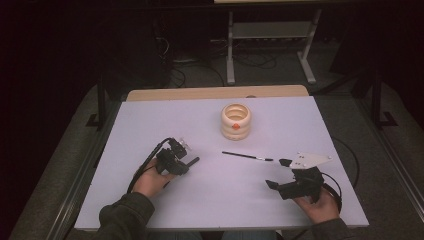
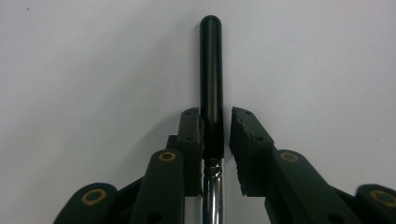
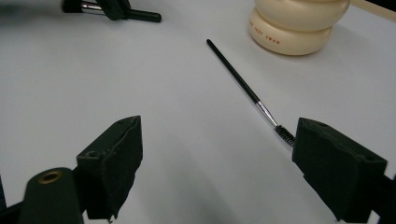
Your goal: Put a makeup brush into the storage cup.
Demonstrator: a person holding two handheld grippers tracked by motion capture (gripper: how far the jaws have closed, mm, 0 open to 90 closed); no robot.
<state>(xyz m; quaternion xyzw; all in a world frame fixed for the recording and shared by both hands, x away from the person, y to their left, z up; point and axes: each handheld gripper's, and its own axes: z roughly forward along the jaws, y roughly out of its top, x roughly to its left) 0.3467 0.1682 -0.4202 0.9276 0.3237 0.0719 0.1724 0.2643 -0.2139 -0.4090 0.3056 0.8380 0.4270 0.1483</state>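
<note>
A black brush handle (image 2: 211,79) with a silver ferrule lies on the white table, pointing away in the left gripper view. My left gripper (image 2: 215,119) has its jaws on either side of that handle. The left pad touches it and a narrow gap shows at the right pad. From above, the left gripper (image 1: 186,162) sits at the table's left with the handle tip (image 1: 195,160) sticking out. My right gripper (image 1: 277,173) stands wide open and holds nothing. A thin black wand brush (image 3: 238,79) lies ahead of the right gripper (image 3: 219,154), its bristle end near the right jaw.
A cream ringed holder (image 1: 236,121) with an orange dot stands at the table's far middle; the right gripper view has the same holder (image 3: 294,23) at top right. The thin wand (image 1: 247,156) lies between the two hands. The table (image 1: 150,120) has a wooden strip along its far edge.
</note>
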